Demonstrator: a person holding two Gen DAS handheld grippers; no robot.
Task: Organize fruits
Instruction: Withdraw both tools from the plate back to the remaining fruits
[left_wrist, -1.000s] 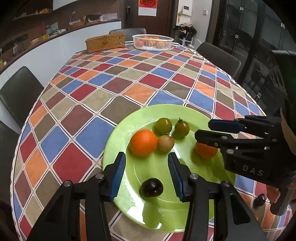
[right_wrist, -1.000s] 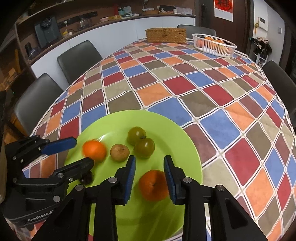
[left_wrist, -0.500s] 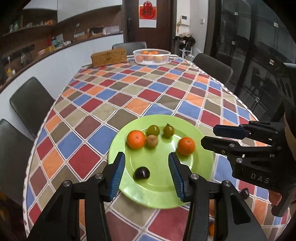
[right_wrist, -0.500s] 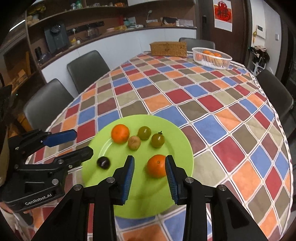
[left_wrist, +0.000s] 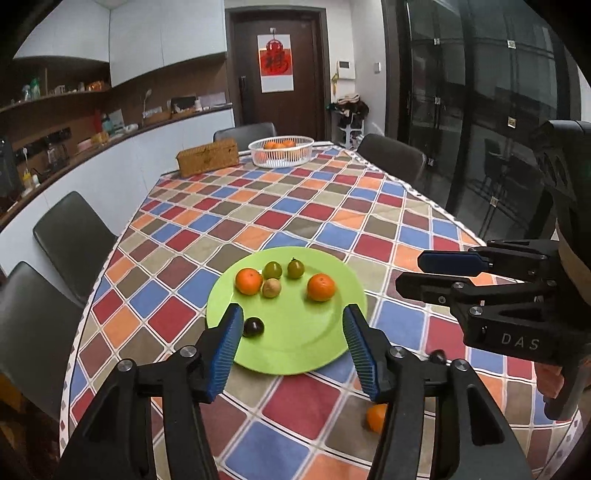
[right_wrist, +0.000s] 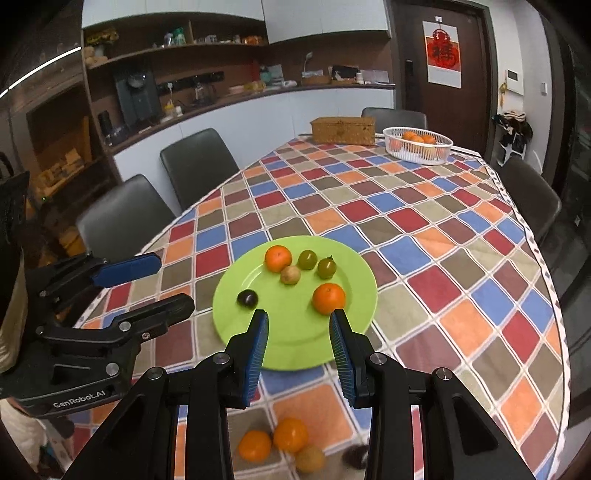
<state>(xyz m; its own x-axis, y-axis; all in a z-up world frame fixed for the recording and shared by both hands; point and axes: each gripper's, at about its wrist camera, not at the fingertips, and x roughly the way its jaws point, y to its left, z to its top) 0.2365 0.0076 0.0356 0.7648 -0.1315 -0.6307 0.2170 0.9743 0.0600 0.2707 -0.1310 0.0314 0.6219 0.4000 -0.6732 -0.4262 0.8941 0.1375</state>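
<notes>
Six fruits are seen on the green plate (left_wrist: 295, 354), which lies on the near part of the checked tablecloth (left_wrist: 280, 214); two oranges (left_wrist: 248, 281) are set on it, one at the back left and one (left_wrist: 321, 287) toward the right; two green fruits (left_wrist: 272, 270) sit side by side at the back; a small brown fruit (left_wrist: 271, 287) rests just beside the left orange; a dark plum (left_wrist: 253, 327) lies alone near the plate's left front edge. More fruit is left off the plate on the cloth near the table edge: two oranges (right_wrist: 290, 435), touching, and a brownish fruit (right_wrist: 309, 458) just beside them, seen in the right wrist view.

The left gripper (left_wrist: 293, 345) is held above the plate's near rim, its jaws wide apart and empty; the right gripper (right_wrist: 298, 349) is likewise held parted over the near rim, nothing between its blue pads (right_wrist: 257, 347).

At the far end of the table a white basket (left_wrist: 280, 150) with oranges is seen beside a wicker box (left_wrist: 207, 157); dark chairs (left_wrist: 75, 236) are placed around the table.
</notes>
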